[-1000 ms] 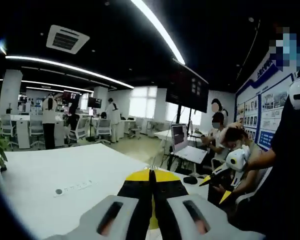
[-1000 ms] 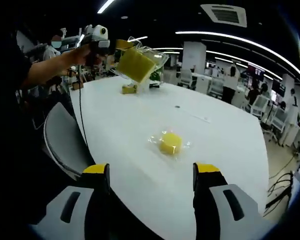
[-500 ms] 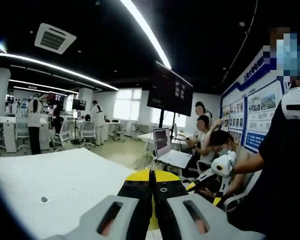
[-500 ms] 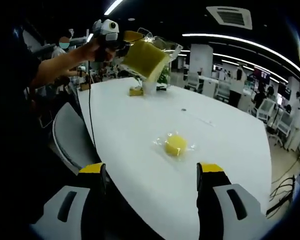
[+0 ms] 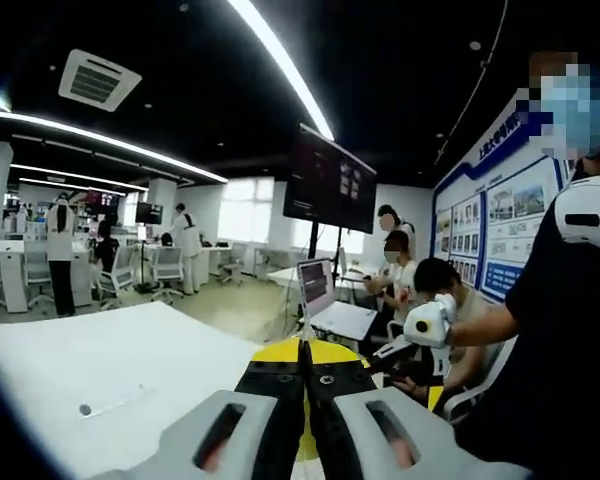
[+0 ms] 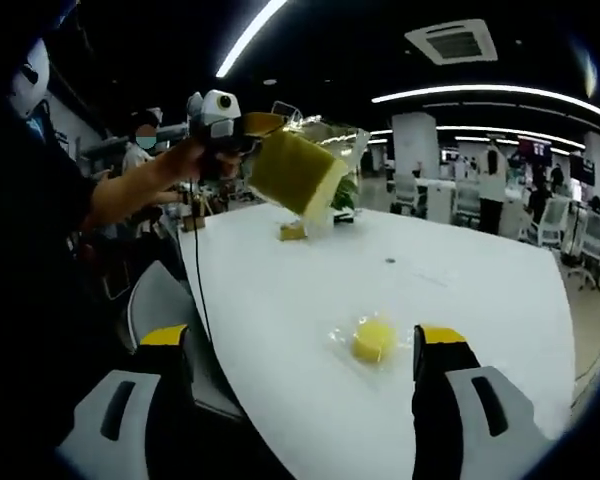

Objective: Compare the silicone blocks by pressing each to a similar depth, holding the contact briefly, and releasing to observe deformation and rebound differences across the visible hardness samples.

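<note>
My left gripper (image 5: 305,352) is shut on a square yellow silicone block (image 5: 336,351) in a clear bag. The right gripper view shows that gripper (image 6: 242,140) in a hand, holding the bagged block (image 6: 298,172) tilted in the air above the far end of the white table (image 6: 280,300). A rounded yellow block (image 6: 373,340) in clear wrap lies on the table just ahead of my right gripper (image 6: 302,345), which is open and empty above the near edge. A third small yellow block (image 6: 293,231) rests farther back.
A grey chair (image 6: 165,300) stands at the table's left edge, and a potted plant (image 6: 345,195) at the far end. A small dark dot (image 5: 85,409) marks the white table (image 5: 130,350). People sit at a laptop (image 5: 325,295). The right gripper (image 5: 420,328) comes in from the right.
Both views have shifted with the hands. The left gripper still holds the bagged block aloft, now a little lower in the right gripper view. The right jaws stay open.
</note>
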A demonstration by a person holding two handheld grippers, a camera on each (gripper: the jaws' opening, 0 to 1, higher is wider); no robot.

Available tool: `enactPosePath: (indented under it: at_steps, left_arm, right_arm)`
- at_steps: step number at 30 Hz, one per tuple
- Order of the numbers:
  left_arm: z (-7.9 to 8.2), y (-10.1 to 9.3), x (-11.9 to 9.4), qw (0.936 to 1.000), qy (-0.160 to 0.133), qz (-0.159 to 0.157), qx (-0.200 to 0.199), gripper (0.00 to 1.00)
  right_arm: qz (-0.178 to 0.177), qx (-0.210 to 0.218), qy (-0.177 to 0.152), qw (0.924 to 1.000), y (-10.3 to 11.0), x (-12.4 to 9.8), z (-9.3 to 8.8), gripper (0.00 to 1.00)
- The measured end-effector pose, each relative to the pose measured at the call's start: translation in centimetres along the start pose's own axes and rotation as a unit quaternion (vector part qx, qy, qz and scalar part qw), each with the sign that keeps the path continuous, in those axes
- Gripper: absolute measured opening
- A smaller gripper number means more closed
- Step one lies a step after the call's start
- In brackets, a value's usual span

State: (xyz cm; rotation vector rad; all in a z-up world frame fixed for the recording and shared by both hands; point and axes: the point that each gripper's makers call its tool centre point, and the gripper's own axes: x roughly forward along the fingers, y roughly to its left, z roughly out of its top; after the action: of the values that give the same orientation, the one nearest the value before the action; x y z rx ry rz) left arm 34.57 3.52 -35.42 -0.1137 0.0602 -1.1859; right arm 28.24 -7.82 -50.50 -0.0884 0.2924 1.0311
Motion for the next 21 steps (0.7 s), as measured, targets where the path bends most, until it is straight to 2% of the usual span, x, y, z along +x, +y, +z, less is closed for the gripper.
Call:
enactPosePath:
  at_steps: [4, 7, 8, 11, 14, 17, 21]
  left_arm:
    - [0.0, -0.5, 0.1, 0.9999, 0.002, -0.01, 0.001, 0.0]
    - [0.1, -1.0, 0.2, 0.9998, -0.001, -0.02, -0.004, 0.0]
    - [0.2, -1.2, 0.2, 0.9997, -0.003, -0.024, -0.008, 0.0]
    - [0.5, -2.0, 0.4, 0.9994, -0.004, -0.033, 0.003, 0.0]
    - [0.6, -2.8, 0.7, 0.9989, -0.002, -0.047, 0.001, 0.0]
    - [0.5, -3.3, 1.0, 0.9983, 0.002, -0.059, -0.003, 0.0]
    - [0.3, -3.9, 1.2, 0.9973, 0.007, -0.073, 0.001, 0.0]
  right_arm:
    - [0.007, -0.053, 0.015, 0.9985, -0.7, 0.4, 1.2, 0.82]
    - [-0.006, -0.113, 0.033, 0.993, -2.0, 0.8, 2.1, 0.73]
    - [-0.002, -0.125, 0.026, 0.9918, -2.1, 1.1, 2.8, 0.72]
    - [0.015, -0.1, 0.009, 0.9948, -2.0, 2.1, 4.5, 0.75]
    - [0.021, -0.113, -0.006, 0.9933, -2.3, 3.0, 6.4, 0.74]
    - [0.035, -0.106, -0.042, 0.9929, -2.6, 4.2, 9.2, 0.74]
    - [0.08, -0.069, -0.06, 0.9927, -2.1, 5.5, 10.8, 0.66]
